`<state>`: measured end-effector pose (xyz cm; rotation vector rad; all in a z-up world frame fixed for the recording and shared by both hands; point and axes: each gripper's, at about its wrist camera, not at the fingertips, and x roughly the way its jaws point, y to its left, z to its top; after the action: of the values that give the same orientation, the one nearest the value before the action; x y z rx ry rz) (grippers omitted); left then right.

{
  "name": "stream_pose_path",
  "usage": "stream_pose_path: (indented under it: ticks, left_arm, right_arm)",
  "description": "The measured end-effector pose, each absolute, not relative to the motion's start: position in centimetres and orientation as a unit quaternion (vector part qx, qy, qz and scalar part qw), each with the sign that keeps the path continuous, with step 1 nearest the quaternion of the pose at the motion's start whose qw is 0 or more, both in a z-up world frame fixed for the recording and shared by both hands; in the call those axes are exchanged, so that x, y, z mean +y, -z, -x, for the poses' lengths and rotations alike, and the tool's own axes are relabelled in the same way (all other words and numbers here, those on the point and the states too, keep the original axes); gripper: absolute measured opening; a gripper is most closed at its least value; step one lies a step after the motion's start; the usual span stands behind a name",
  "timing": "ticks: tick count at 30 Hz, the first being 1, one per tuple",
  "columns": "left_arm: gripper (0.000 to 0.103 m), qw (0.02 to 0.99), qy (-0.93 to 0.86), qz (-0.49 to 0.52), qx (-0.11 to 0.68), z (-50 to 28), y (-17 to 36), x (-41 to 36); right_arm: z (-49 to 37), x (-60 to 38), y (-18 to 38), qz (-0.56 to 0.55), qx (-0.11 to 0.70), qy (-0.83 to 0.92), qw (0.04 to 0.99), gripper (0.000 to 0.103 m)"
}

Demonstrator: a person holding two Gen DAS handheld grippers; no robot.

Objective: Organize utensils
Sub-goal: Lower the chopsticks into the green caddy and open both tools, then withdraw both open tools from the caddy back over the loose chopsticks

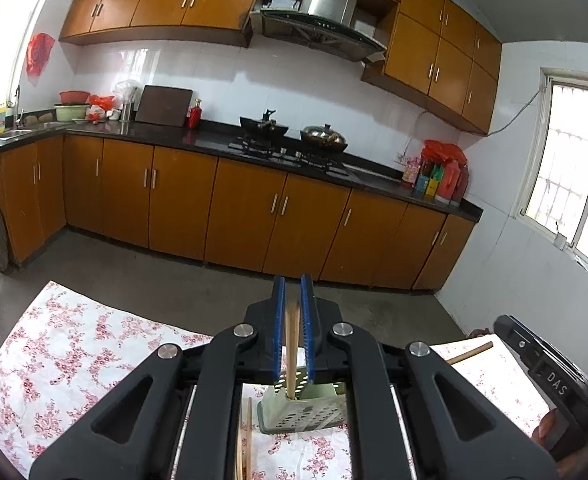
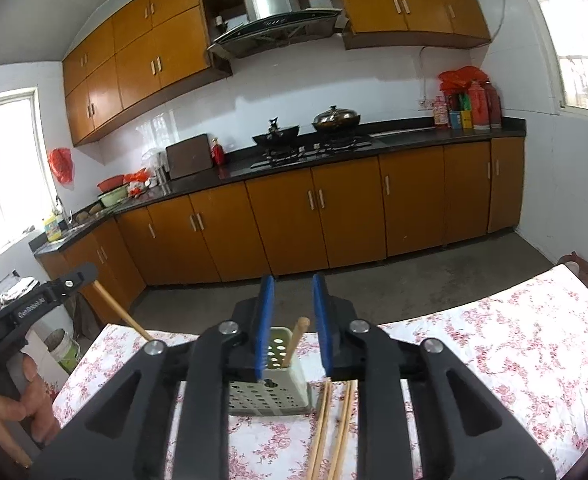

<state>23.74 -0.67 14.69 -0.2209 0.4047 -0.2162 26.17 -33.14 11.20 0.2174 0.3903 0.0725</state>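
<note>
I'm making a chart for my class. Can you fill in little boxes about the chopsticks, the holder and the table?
Holder: pale green, full of holes, standing upright
Chopstick in holder: one, leaning
Left hand-held gripper: closed on a chopstick whose lower end is in the holder
Right hand-held gripper: open, nothing gripped
Loose chopsticks: lying beside the holder
Table: flowery cloth

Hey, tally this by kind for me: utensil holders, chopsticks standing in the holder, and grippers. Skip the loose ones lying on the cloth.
utensil holder: 1
chopsticks standing in it: 2
Grippers: 2, left gripper and right gripper
Total: 5
</note>
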Motion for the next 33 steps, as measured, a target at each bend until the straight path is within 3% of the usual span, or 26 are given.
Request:
stream_pose_path:
  ticks: [6,15,19,25,33]
  left_arm:
    - [0.021,0.971,0.100,0.113,0.187,-21.7,-14.9,1.6]
    - [0.022,0.960,0.060,0.107,0.252,-19.7,-9.0,5.4]
    - [0.021,0.949,0.053,0.095,0.297,-19.3,-5.0,5.9]
    - [0.021,0.929,0.054,0.089,0.355,-18.6,0.1,6.0]
    - [0.022,0.916,0.065,0.083,0.386,-18.2,3.0,5.4]
  right_arm:
    - [-23.2,-35.7,-10.0,-0.116,0.195,0.004,0.974,0.026]
    - [-22.7,-36.8,2.2,-0.131,0.348,0.024,0.928,0.026]
    - [-23.1,-34.7,6.7,-0.127,0.400,-0.007,0.908,0.021]
    - [-23.9,-32.3,10.3,-0.113,0.436,-0.029,0.892,0.017]
    - [-24.4,-32.6,11.6,-0.095,0.447,-0.004,0.889,0.014]
